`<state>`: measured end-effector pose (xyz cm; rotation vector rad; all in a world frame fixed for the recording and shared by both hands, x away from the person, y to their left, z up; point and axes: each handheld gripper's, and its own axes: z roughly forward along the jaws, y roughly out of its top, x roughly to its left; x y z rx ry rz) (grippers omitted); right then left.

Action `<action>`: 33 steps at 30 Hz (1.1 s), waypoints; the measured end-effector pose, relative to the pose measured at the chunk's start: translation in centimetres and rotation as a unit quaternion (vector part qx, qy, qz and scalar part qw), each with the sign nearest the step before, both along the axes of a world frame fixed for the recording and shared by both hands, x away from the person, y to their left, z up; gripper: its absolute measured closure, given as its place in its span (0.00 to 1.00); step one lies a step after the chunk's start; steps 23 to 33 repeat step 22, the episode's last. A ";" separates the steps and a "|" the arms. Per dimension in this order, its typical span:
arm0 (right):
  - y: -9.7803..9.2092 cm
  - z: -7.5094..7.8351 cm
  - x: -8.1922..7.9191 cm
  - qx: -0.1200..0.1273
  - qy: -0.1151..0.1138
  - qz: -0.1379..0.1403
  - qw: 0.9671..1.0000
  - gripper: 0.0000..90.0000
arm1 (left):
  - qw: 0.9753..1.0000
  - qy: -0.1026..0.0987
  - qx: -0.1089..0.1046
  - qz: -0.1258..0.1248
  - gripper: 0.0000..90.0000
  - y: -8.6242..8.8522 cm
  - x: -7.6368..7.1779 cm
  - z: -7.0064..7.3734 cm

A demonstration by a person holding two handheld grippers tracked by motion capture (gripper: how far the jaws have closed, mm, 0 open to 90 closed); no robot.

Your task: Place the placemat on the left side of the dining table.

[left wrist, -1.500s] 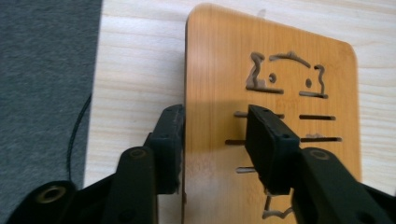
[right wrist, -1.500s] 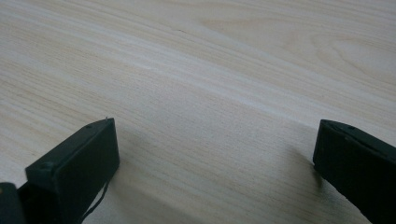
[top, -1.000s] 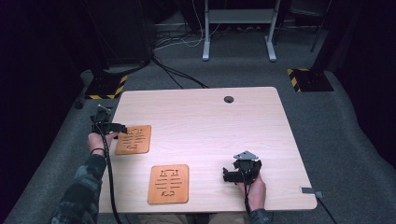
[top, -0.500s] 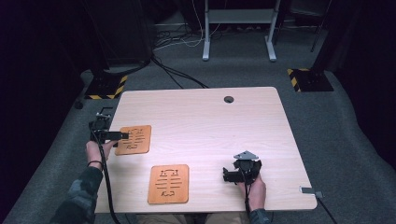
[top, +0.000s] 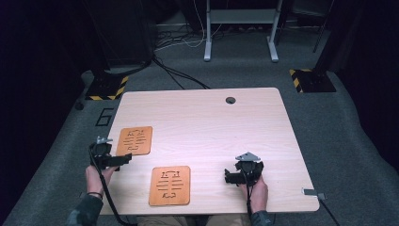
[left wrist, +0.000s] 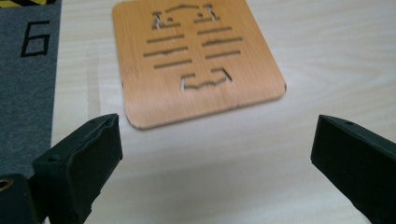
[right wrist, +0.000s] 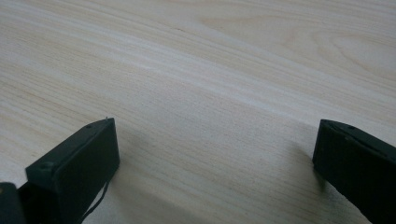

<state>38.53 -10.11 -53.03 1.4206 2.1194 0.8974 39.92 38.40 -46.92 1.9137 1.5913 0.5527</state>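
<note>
Two orange wooden mats with cut-out slots lie on the pale table (top: 211, 122). One mat (top: 135, 140) (left wrist: 196, 56) is near the left edge, the other (top: 170, 185) near the front edge. My left gripper (top: 113, 157) (left wrist: 217, 140) is held just short of the left mat's near edge. Its jaws stand wide open and touch nothing. My right gripper (top: 240, 174) (right wrist: 215, 140) rests at the front right, open over bare wood, well right of the front mat.
A dark cable hole (top: 230, 100) sits near the table's far edge. On the grey floor left of the table is a printed 6 (top: 104, 116) (left wrist: 35, 39). Hazard-striped stand bases (top: 106, 87) (top: 313, 80) and a metal frame (top: 240, 19) stand beyond.
My left gripper has drawn back toward the front edge, from beside the left mat to just below it. The right gripper and both mats have stayed put.
</note>
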 end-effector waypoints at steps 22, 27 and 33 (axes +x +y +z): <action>0.0 0.0 0.0 -0.001 0.000 -0.001 1.000 0.00 | 0.999 -0.040 0.015 0.000 0.00 0.6 -4.1 -6.3; 0.0 0.0 0.0 -0.001 0.000 -0.001 1.000 0.00 | 0.999 -0.040 0.015 0.000 0.00 0.6 -4.1 -6.3; 0.0 0.0 0.0 -0.001 0.000 -0.001 1.000 0.00 | 0.999 -0.040 0.015 0.000 0.00 0.6 -4.1 -6.3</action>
